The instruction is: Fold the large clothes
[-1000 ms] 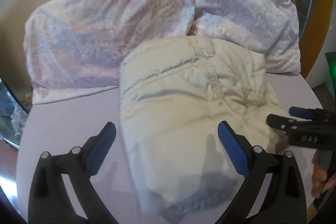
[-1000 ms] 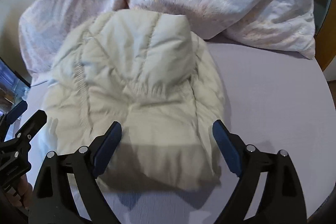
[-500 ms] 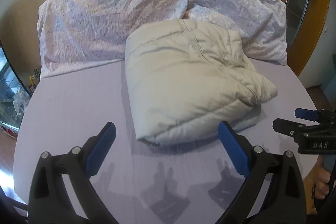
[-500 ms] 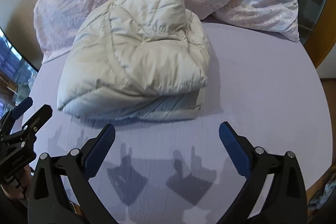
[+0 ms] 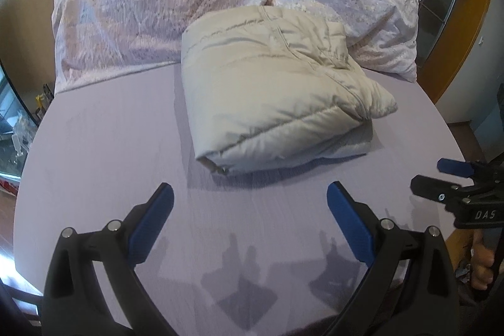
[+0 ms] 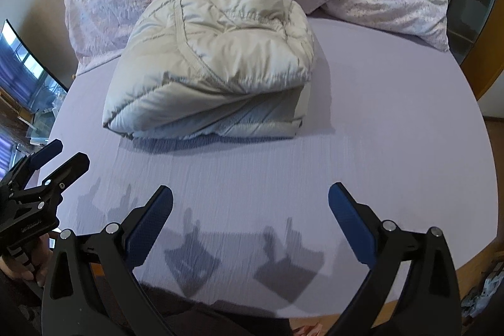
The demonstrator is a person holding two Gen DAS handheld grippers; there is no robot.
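Two grippers hover over the lilac table (image 5: 104, 147), jaws spread wide and empty: left gripper (image 5: 249, 210) at 7 o'clock, right gripper (image 6: 250, 211) at 5 o'clock. The folded cream jacket (image 6: 214, 68) lies toward 12 o'clock, touching a rumpled duvet (image 5: 151, 11).

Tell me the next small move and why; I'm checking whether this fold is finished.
Probably draw both grippers further back and leave the bundle. The beige puffer jacket already lies folded in a compact stack on the lilac bed sheet. The left gripper and right gripper are open, empty and clear of it, and no loose sleeve or hem shows.
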